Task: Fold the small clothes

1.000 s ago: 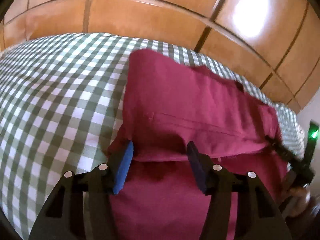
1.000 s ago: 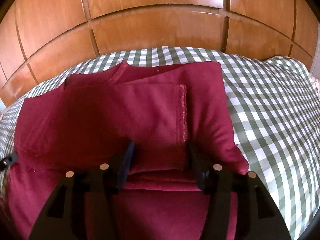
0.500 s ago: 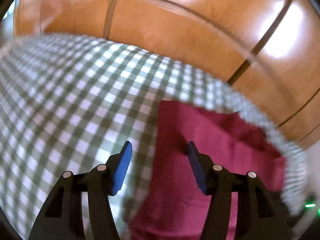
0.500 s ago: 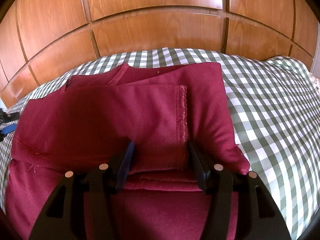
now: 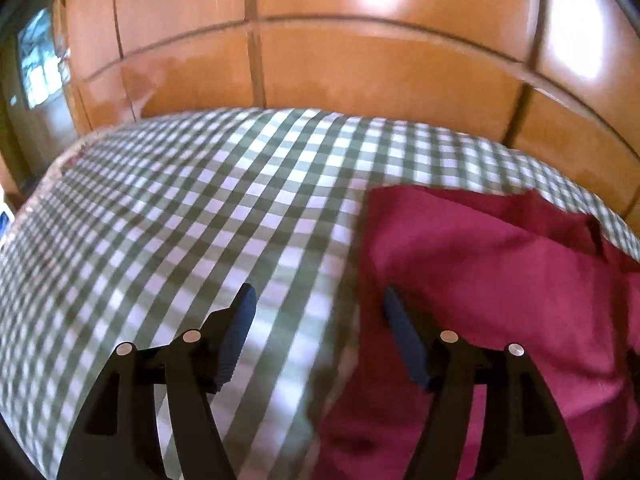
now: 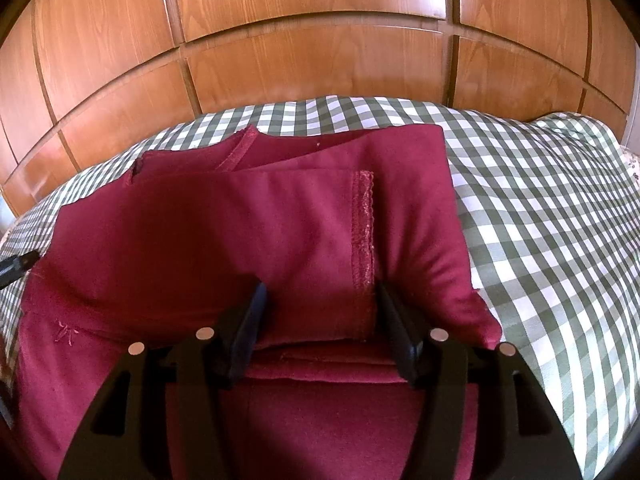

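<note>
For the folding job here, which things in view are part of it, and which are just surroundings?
Part of the job:
- maroon garment, partly folded on the bed
- right gripper, a folded layer between its fingers
- left gripper, jaws opening, nothing between them, over the checked cloth at the garment's edge

Just surroundings:
- green checked bedcover
- wooden panelled wall

No readable text, label, brand, number or sign in either view. Small embroidered mark on maroon garment [image 6: 248, 264], near its left edge, not legible as writing.
</note>
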`<state>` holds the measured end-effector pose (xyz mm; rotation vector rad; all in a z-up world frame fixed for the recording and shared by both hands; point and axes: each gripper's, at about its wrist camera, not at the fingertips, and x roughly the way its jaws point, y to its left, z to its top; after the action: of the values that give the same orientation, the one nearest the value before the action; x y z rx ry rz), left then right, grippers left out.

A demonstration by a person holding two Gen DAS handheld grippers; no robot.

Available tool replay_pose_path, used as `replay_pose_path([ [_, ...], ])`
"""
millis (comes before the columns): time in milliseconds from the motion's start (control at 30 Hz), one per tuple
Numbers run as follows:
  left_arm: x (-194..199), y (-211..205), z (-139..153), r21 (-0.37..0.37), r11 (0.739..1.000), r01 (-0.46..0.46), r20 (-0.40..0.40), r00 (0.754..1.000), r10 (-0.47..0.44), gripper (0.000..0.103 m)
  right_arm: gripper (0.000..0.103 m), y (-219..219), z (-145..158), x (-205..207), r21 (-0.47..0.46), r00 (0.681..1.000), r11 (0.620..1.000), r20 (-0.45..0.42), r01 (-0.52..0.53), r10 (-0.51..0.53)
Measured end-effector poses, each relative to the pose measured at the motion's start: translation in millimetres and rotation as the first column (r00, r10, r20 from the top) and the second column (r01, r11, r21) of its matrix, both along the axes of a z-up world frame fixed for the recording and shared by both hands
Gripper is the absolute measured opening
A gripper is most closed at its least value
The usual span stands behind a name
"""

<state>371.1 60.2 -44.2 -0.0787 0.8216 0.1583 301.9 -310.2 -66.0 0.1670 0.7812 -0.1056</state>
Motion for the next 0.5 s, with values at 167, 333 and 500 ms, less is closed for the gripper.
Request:
replay_pose_path([
  [167, -46, -20, 16, -0.009, 0.998, 0.062, 0.053, 0.997, -0.062, 0.066, 0.057, 0, 0, 0, -0.004, 1.0, 1.0, 0.001, 0.001, -0.001],
  [333, -78, -36, 26, -0.022, 0.994, 0.107, 0.094, 0.99, -0.105, 0.066, 0.057, 0, 0, -1, -0.01, 1.0, 1.0, 0.001, 0.002, -0.002],
  [500, -104, -49, 35, -0.011, 0.989, 0.147, 0.113, 0.983, -0.144, 0.066, 0.058, 1, 0, -1, -0.019, 1.0, 1.0, 0.0, 0.003, -0.003],
])
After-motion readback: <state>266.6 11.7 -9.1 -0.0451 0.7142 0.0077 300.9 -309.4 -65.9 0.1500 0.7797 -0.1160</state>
